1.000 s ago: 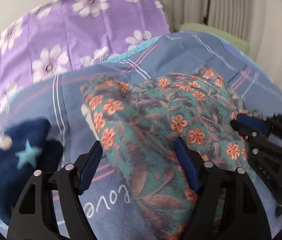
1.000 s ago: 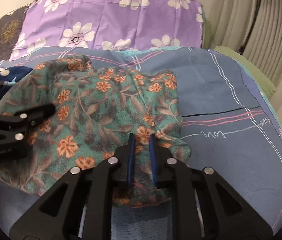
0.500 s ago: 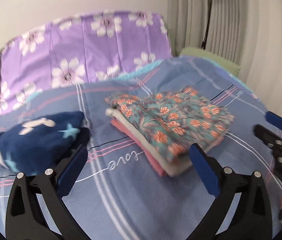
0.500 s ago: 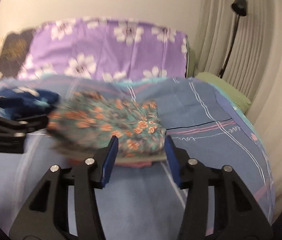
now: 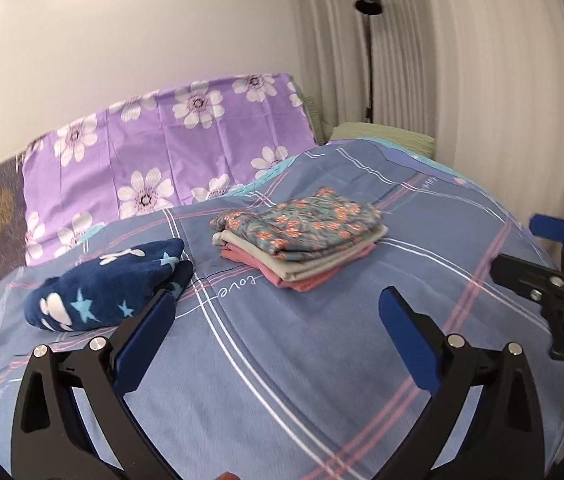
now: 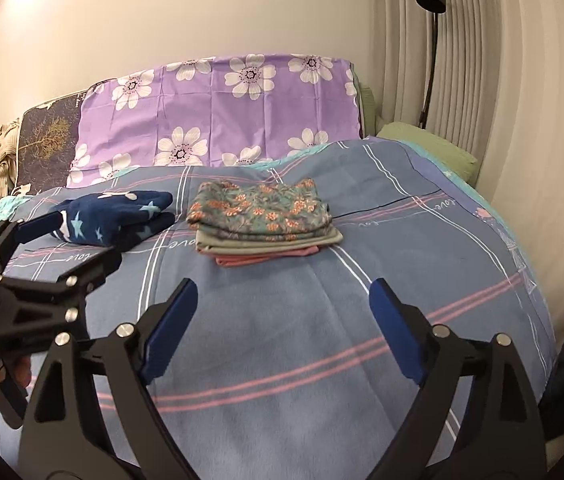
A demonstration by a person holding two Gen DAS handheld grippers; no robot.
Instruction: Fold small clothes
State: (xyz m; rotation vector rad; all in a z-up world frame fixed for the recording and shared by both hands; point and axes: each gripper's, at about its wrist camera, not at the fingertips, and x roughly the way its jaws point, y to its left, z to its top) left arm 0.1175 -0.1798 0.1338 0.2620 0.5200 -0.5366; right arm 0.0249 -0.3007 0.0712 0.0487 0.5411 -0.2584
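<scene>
A folded teal garment with orange flowers (image 5: 301, 226) (image 6: 260, 210) lies on top of a small stack, over a grey piece (image 5: 313, 258) and a pink piece (image 5: 317, 278), in the middle of the bed. A crumpled navy garment with stars (image 5: 106, 284) (image 6: 114, 218) lies to the stack's left. My left gripper (image 5: 276, 336) is open and empty, held back from the stack; it also shows in the right wrist view (image 6: 70, 236). My right gripper (image 6: 283, 316) is open and empty; it shows at the right edge of the left wrist view (image 5: 521, 246).
The bed has a blue plaid cover (image 6: 289, 328) with pink and white stripes. A purple flowered pillow (image 6: 222, 112) and a dark one (image 6: 46, 140) stand against the wall. A green pillow (image 6: 429, 146) lies at the back right. A black lamp (image 6: 431, 40) stands by the curtain.
Both grippers have let go of the floral garment, opened wide and pulled back from the stack. The floral garment now lies folded on top of the grey and pink pieces.
</scene>
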